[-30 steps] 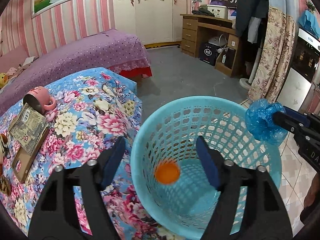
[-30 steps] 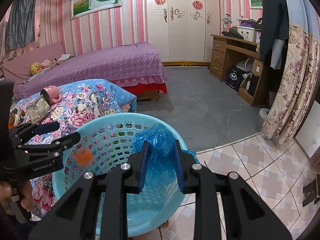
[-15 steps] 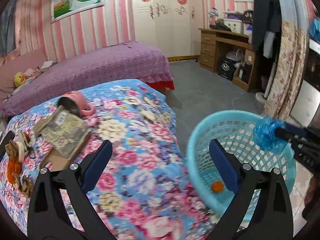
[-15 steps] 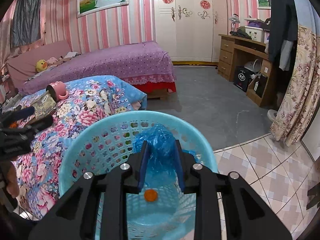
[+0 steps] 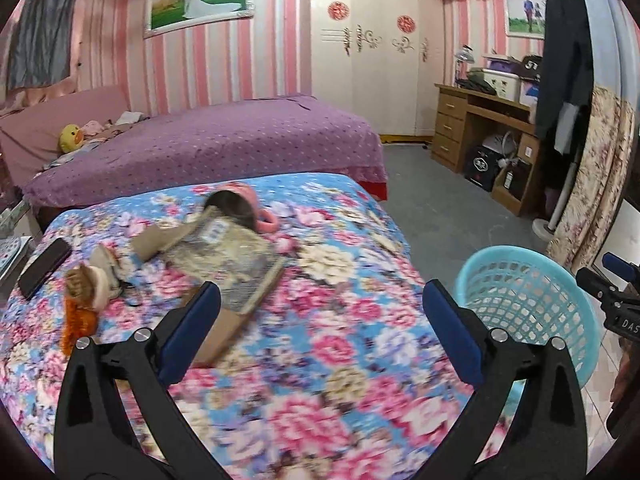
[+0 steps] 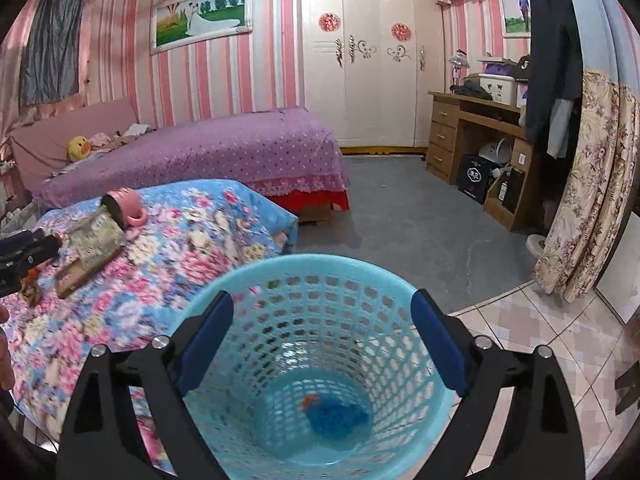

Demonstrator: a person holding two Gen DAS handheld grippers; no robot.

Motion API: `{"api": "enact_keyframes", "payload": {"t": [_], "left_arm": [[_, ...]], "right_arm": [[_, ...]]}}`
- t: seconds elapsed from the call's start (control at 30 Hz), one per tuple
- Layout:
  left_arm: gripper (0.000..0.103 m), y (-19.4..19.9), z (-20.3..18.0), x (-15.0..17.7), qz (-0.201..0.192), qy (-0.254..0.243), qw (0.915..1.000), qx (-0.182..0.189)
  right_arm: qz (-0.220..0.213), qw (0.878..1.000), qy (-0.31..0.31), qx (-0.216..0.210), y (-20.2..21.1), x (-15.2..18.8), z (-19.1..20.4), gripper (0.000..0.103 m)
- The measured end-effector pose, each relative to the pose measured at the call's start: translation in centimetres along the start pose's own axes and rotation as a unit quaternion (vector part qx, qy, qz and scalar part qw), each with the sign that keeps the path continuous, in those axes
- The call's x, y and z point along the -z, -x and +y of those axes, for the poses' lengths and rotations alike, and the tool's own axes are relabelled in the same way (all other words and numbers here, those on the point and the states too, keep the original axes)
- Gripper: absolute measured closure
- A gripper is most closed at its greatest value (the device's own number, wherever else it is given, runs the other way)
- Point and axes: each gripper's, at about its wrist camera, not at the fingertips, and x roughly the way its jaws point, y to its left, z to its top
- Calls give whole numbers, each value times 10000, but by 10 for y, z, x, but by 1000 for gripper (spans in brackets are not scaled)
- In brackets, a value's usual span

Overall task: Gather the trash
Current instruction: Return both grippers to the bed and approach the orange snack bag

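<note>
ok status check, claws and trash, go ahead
Both claws open, empty: left claw over floral bed, right claw above basket. Blue bag in basket. Nothing blocking.

Left gripper [image 5: 320, 320]: two matte black angular arms with triangular cut-outs, each tipped with a dark blue rectangular pad [image 5: 191, 332]; two round silver screws per arm.

Right gripper [image 6: 322, 344]: same build, black arms, blue pads [image 6: 438, 346], silver screws. Its side, seen from the left wrist view, bears white lettering "DAS"; the rest is cut off.

Bare skin shows at the frame edge [image 6: 5, 360].
</note>
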Motion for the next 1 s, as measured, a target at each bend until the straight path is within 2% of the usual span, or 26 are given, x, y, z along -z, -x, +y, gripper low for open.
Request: {"api": "enact_keyframes", "payload": {"t": [0.17, 0.4, 0.7, 0.83, 1.0], "left_arm": [[5, 21, 42, 5, -156, 66, 9994, -287], [5, 43, 125, 19, -309, 323, 9959, -789], [5, 46, 226, 50, -55, 677, 9903, -1214], [5, 44, 256, 62, 59, 796, 9880, -1324], [5, 30, 277, 79, 445, 840, 9861, -1363]], "right_arm": [[-88, 9997, 14, -208, 6, -11, 40, 14], [-203, 9976, 155, -641, 7, -21, 116, 14], [-91, 9944, 386, -981, -7, -13, 200, 14], [-104, 9943, 429, -970, -13, -13, 223, 14], [-69, 9948, 509, -882, -25, 0, 241, 14]]}}
